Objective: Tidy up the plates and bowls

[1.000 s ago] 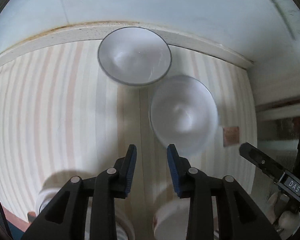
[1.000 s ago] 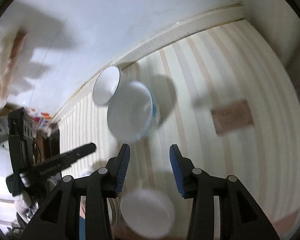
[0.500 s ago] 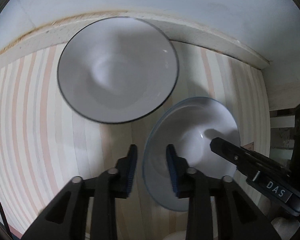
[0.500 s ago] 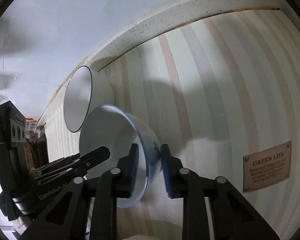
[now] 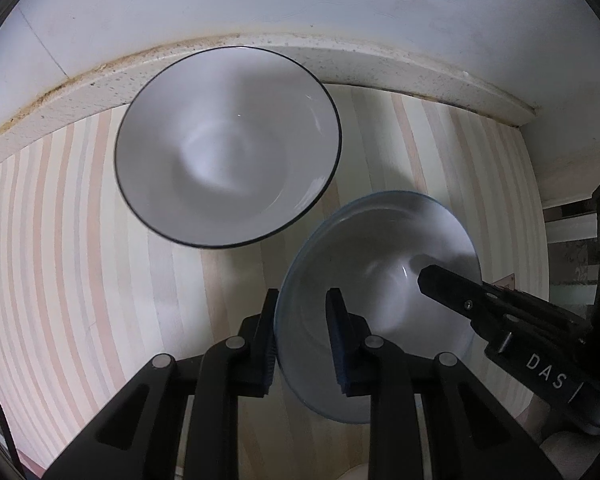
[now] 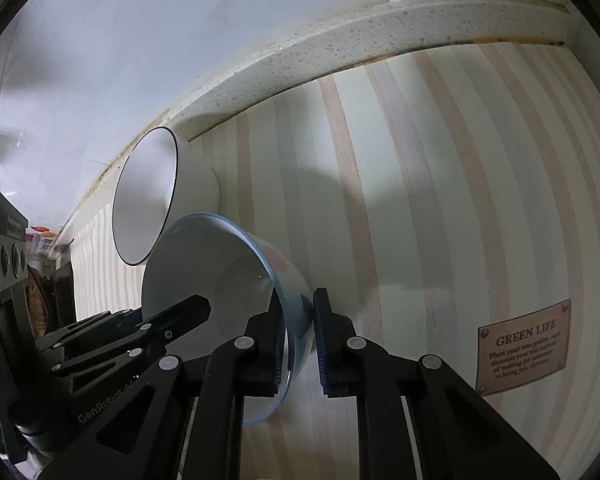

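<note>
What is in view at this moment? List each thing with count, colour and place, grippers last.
Blue-rimmed bowl: one, white inside, on the striped mat, nearest the cameras, held at opposite sides of its rim.
Black-rimmed bowl: one, white, behind it, against the speckled ledge.
Striped mat: one, cream with pink and grey stripes, under both bowls.
Label: one, brown, reads GREEN LIFE, on the mat's right part.
Speckled ledge: one, off-white, along the wall.
Left gripper: black, blue pads, jaws shut on the bowl's rim.
Right gripper: same, on the opposite rim.
</note>
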A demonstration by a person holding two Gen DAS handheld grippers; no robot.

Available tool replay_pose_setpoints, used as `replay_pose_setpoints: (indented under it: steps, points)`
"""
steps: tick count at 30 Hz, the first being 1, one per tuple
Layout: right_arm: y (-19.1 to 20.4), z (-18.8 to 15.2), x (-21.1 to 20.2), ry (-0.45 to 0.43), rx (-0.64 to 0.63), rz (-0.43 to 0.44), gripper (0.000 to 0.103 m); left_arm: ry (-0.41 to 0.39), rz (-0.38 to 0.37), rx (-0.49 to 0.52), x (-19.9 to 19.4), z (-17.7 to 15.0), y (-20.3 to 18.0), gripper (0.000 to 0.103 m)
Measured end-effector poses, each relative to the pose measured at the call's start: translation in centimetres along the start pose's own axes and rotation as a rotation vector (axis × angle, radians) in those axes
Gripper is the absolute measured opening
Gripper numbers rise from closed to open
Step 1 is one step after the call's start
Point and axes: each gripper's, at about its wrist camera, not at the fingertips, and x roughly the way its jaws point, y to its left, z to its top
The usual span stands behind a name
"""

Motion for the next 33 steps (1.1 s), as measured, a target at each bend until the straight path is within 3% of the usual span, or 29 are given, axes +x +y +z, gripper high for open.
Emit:
replay_pose_setpoints:
  steps: [13,24,33]
  points:
    - [1.9,-3.1,-4.6,-0.024,-0.031,0.027,0.015,-0.032,-0.022,0.022,-5.4,-3.4,-0.7,0.02]
    - [3.2,-11.9,-10.4,-0.027,-0.019,0.039,0.015,-0.011,-0.035,0.116,-9.6,-9.3,-2.0,0.02]
    - [1.5,-18.8,-11.4,0.034,0.004,-0.003,0.015,0.069,-0.022,0.184,-7.7,-13.1,-3.6,0.02]
